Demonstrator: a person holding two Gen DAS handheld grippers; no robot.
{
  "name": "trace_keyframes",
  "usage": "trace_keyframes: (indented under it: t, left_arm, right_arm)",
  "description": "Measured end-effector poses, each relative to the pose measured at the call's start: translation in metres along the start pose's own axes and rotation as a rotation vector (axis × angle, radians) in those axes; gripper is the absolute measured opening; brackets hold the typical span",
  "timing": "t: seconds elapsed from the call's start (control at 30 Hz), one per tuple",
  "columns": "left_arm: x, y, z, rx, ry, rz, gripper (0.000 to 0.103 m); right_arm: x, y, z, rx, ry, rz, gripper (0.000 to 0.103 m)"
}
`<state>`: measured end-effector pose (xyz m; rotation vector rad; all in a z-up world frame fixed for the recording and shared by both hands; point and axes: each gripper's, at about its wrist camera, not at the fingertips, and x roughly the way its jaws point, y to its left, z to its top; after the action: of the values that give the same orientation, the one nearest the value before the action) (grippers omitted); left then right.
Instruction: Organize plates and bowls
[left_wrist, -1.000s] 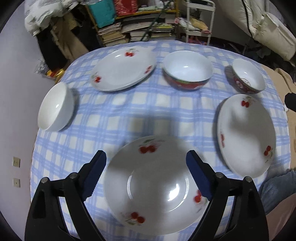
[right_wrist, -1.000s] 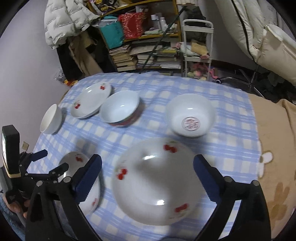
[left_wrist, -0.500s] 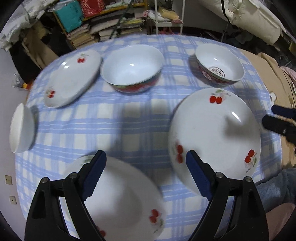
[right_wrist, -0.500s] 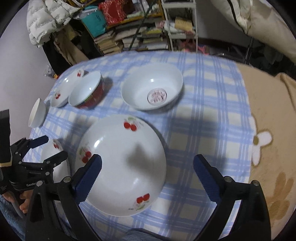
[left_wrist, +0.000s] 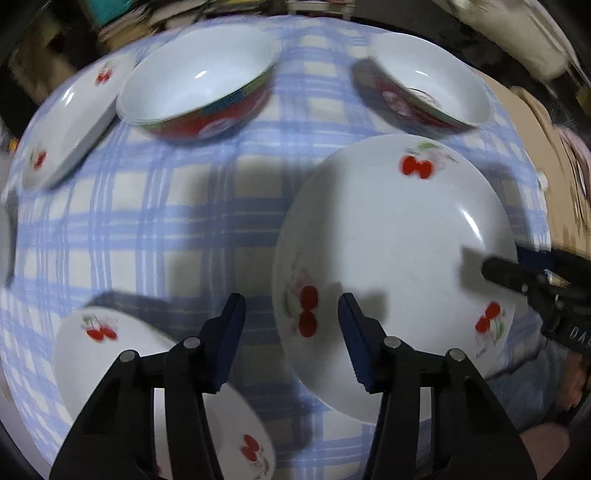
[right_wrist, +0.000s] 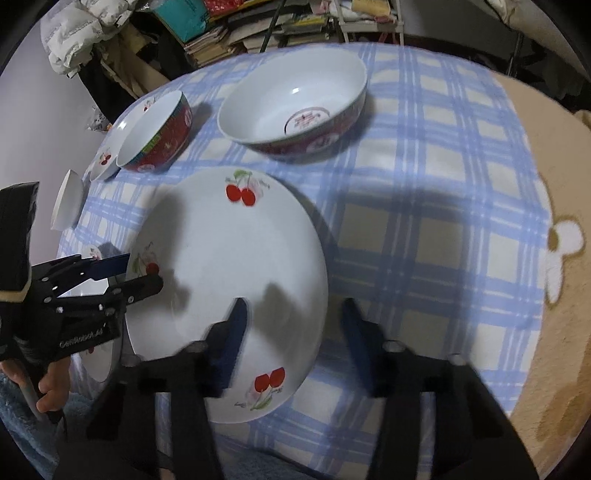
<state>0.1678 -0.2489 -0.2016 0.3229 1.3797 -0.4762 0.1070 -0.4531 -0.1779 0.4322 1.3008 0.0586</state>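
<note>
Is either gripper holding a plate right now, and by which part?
Neither yet. Left gripper straddles the big plate's left rim, right gripper its right rim; both jaws have just been closing, pads not visibly pressing.

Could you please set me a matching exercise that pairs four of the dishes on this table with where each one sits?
Things:
1. large cherry plate
2. stamped bowl
3. teal-banded bowl
4. small white bowl

Places:
a. at the left edge of the cloth
b. far side, nearest the beige blanket
c. beside the far cherry plate
d. front centre in the right wrist view

Pairs: 1-d, 2-b, 3-c, 4-a
</note>
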Motion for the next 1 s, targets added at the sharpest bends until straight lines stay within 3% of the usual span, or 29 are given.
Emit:
trace_keyframes:
  t: [0.1, 0.23, 0.6, 0.77, 1.0]
  left_arm:
    - [0.001, 0.008, -0.002, -0.056, -0.004, -0.023, 0.039]
    - [0.001, 0.013, 0.001, -0.057, -0.01, -0.086, 0.018]
    - [-0.021, -0.003, -0.014, 0.082, -0.064, -0.06, 0.018]
    - [-0.047, 0.004, -0.004, 0.055, -0.105, -0.064, 0.018]
    - [-0.092, 0.038, -0.019, 0.024, -0.174, -0.042, 0.018]
  right_arm:
    - [0.004, -0.003, -0.002, 0.009, 0.012, 0.004, 0.024]
    - [0.006, -0.01, -0.005, 0.029, 0.004, 0.016, 0.016]
    - [-0.01, -0.012, -0.002, 0.06, -0.017, 0.034, 0.015]
    - [-0.026, -0.003, 0.007, 0.073, -0.034, 0.064, 0.016]
    - [-0.043, 0.037, 0.012, 0.017, -0.048, 0.088, 0.015]
